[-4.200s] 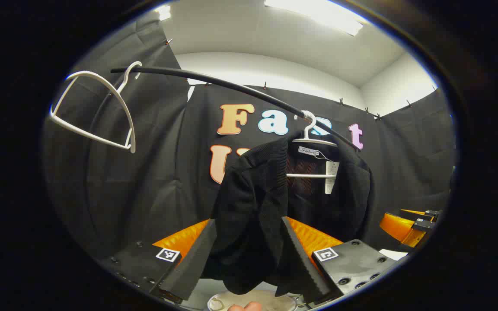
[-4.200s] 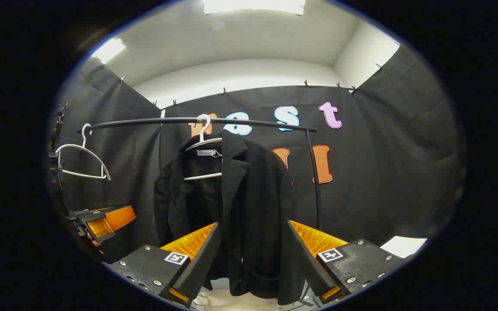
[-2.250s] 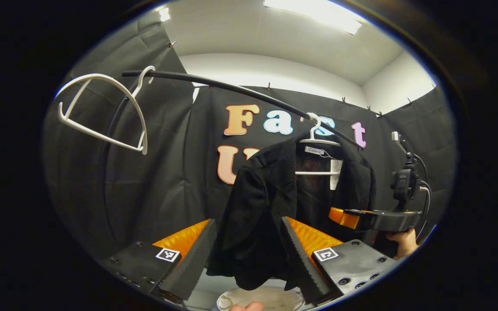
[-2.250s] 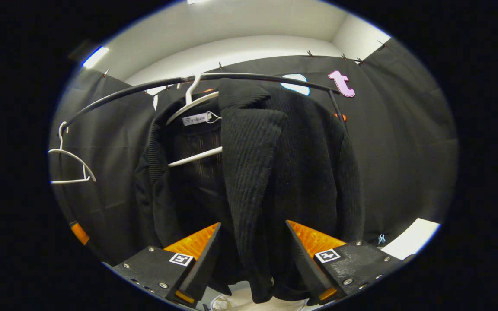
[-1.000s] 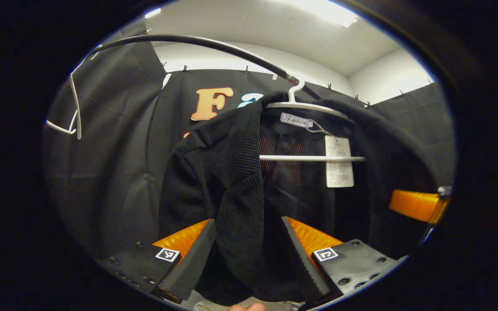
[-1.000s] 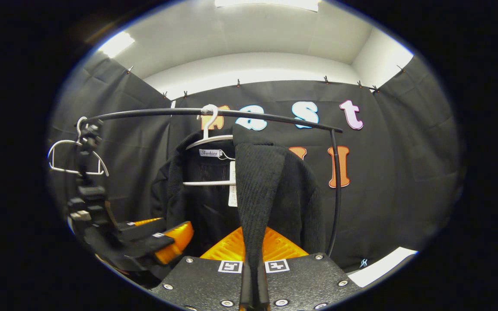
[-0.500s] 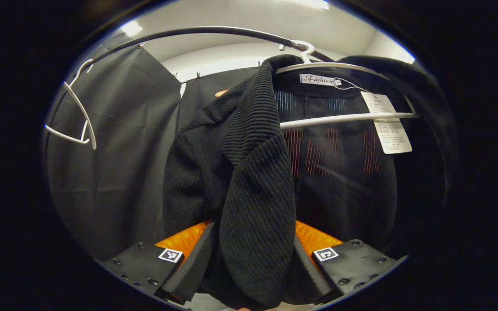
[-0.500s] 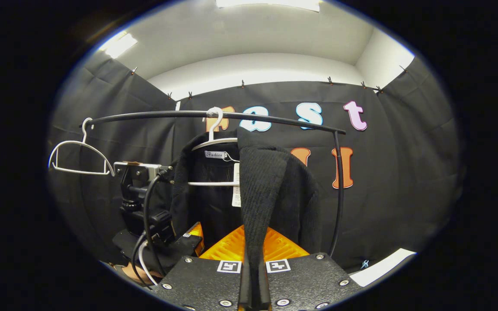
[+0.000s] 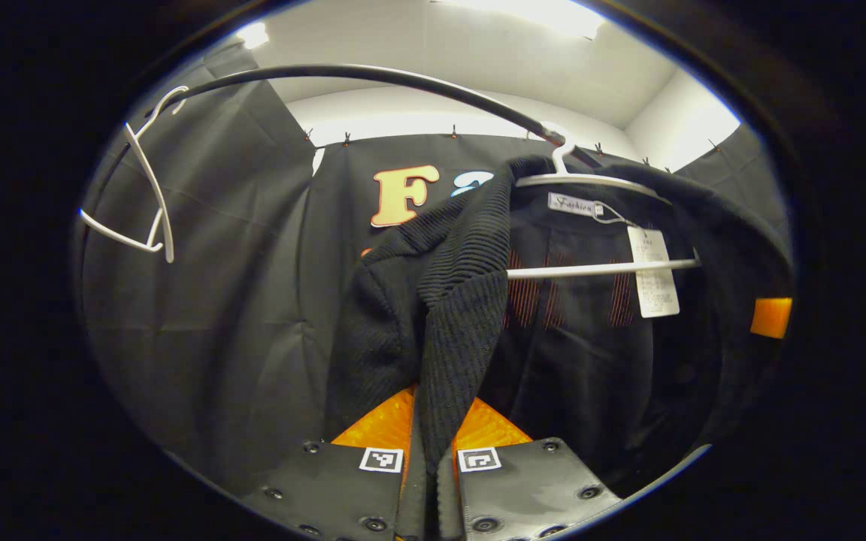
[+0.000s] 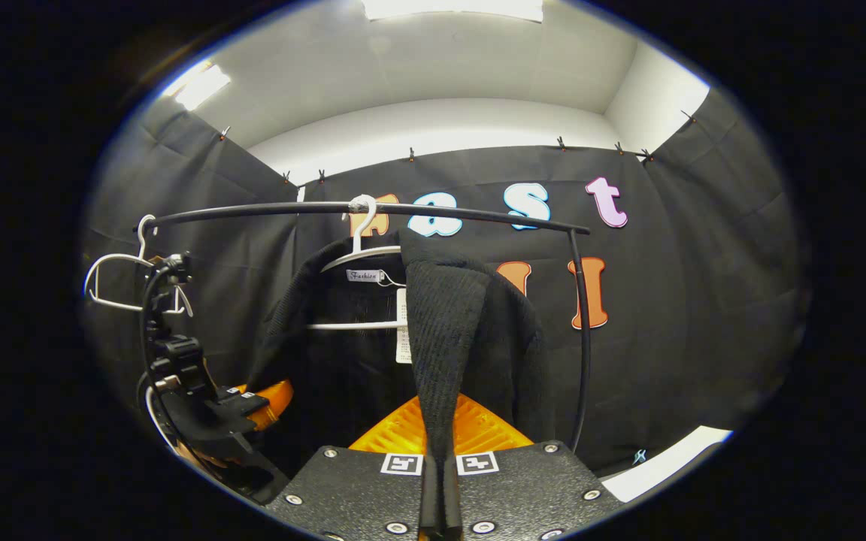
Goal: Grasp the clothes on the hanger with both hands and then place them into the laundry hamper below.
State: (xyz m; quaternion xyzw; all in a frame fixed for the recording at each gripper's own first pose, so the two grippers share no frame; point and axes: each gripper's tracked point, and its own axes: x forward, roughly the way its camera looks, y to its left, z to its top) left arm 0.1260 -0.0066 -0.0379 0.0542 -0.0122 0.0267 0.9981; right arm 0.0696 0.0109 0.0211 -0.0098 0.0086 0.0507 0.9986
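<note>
One black jacket (image 9: 463, 323) hangs ahead of the fingers, with one paper tag (image 9: 652, 272) and one sewn label (image 9: 574, 204) inside it. Two white hangers: one hanger in the jacket (image 9: 598, 180), one bare hanger (image 9: 143, 195) up and to the left of the fingers. One black rail (image 10: 403, 210) carries both. Two grippers: the left gripper (image 9: 427, 481) and the right gripper (image 10: 439, 492).

Black jacket (image 9: 591, 361): lower hem cut off at picture's bottom edge. Paper tag (image 9: 652, 272) print too small to tell. Jacket's lapel hides the fingers' tips.
</note>
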